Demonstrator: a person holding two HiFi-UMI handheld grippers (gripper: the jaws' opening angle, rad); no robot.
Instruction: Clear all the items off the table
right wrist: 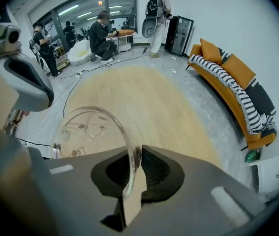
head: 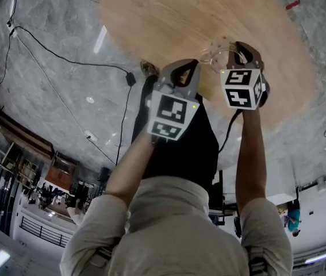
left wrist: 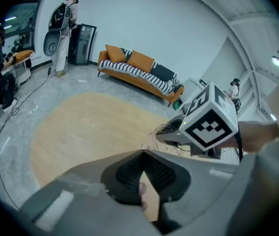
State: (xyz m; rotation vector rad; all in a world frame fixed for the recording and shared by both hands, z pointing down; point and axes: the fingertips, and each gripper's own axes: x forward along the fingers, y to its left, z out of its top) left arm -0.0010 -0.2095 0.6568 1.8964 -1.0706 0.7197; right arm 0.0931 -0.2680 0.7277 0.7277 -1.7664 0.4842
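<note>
Head view: a round wooden table stands on a marble floor, with a black cable trailing nearby.

Left gripper view: an orange sofa lies beyond the table. The left gripper has its fingers pressed together, holding nothing.

Right gripper view: the right gripper pinches the wall of a clear glass cup over the table.

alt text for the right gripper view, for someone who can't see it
The right claw is shut on the rim of a clear glass bowl, with a round wooden table beyond it. An orange sofa stands at right, and people are at the far end.
</note>
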